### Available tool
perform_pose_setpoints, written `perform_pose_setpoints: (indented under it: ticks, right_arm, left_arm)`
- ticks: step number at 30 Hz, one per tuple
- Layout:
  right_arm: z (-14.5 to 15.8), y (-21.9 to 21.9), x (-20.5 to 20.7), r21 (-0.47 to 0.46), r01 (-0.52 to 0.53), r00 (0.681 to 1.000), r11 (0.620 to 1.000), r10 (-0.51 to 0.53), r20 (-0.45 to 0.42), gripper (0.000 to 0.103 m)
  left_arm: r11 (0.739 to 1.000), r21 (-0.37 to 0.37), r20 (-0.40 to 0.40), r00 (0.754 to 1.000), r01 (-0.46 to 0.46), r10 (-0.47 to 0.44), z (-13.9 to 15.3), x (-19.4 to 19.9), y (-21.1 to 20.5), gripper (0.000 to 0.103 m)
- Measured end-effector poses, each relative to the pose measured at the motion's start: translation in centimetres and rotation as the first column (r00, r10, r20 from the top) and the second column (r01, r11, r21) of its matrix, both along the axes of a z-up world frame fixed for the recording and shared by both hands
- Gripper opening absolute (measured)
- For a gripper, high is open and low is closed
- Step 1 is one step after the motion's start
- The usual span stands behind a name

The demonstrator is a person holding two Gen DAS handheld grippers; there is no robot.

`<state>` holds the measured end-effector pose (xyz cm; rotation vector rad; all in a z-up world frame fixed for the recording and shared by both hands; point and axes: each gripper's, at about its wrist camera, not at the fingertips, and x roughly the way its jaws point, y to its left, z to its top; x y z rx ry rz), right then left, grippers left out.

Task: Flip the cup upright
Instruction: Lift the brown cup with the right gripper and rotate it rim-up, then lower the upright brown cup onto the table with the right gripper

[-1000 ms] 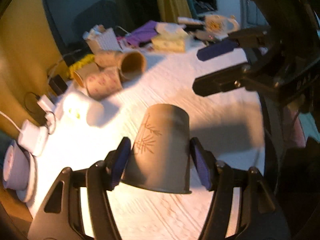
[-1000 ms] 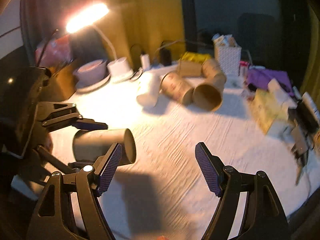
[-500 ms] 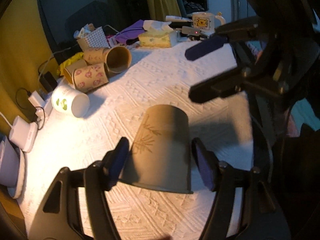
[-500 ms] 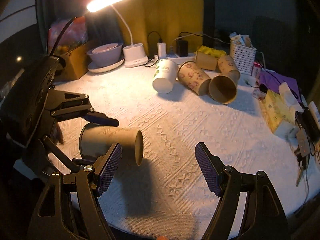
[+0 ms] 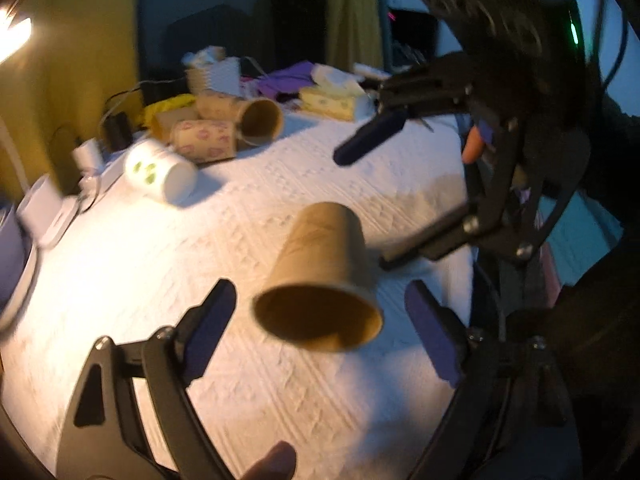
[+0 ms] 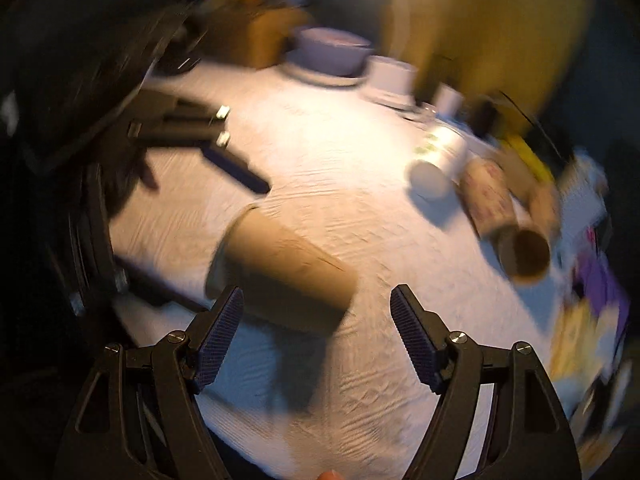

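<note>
Left gripper [image 5: 320,324] spread wide, touching nothing. Brown cup [image 5: 320,276] between its fingers, tilted, mouth toward camera, over white tablecloth [image 5: 160,260]. Right gripper [image 6: 316,330] wide, empty. Beyond: white cup [image 5: 160,170], patterned cups [image 5: 204,140] on sides.

Warm lamp glare [image 5: 12,34] burns at the left wrist view's upper left; the room behind is dim. Cups throw hard shadows. The right wrist view is smeared with motion blur, edges bowed by fisheye.
</note>
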<state>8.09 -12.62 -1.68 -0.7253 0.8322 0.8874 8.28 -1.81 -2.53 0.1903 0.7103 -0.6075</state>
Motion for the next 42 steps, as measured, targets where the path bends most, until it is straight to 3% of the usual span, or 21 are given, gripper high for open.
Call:
perform_pose_setpoints:
  ticks: [4, 10, 19, 23, 27, 34, 38, 42]
  right_arm:
    - [-0.7, 2.5, -0.9, -0.143, -0.170, 0.983, 0.975, 0.177, 0.039, 0.079]
    - [-3.0, 5.4, -1.7, -0.325, -0.348, 0.933, 0.879, 0.360, -0.025, 0.079]
    - [-4.6, 8.0, -1.8, -0.479, -0.419, 0.889, 0.771, 0.457, -0.041, 0.079]
    - [-5.5, 9.1, -1.4, -0.495, -0.418, 0.887, 0.761, 0.460, -0.042, 0.079]
    - [-5.8, 9.0, -1.1, -0.487, -0.411, 0.891, 0.771, 0.454, -0.033, 0.074]
    - [-4.5, 8.4, -0.5, -0.421, -0.351, 0.917, 0.836, 0.398, 0.026, 0.071]
    - [-2.7, 7.7, 0.1, -0.321, -0.272, 0.946, 0.907, 0.313, 0.082, 0.071]
    - [-1.3, 6.4, 1.5, -0.138, -0.137, 0.983, 0.981, 0.152, 0.102, 0.071]
  left_arm:
    - [0.995, -0.081, 0.015, 0.998, -0.060, 0.062, 0.5, -1.5, 2.5, 0.087]
    - [0.973, -0.191, 0.002, 0.991, -0.128, 0.131, 0.1, -2.3, 5.9, 0.087]
    - [0.957, -0.241, 0.027, 0.985, -0.160, 0.172, 0.5, -3.3, 7.2, 0.087]
    - [0.947, -0.252, 0.037, 0.976, -0.199, 0.215, 0.7, -3.4, 7.9, 0.087]
    - [0.930, -0.283, 0.040, 0.966, -0.235, 0.256, 0.9, -3.4, 9.1, 0.087]
    - [0.926, -0.275, 0.044, 0.959, -0.258, 0.280, 0.7, -3.3, 9.3, 0.087]
    - [0.914, -0.286, 0.042, 0.949, -0.288, 0.312, 0.7, -3.1, 9.8, 0.087]
    - [0.900, -0.300, 0.041, 0.939, -0.315, 0.342, 0.8, -3.0, 10.3, 0.087]
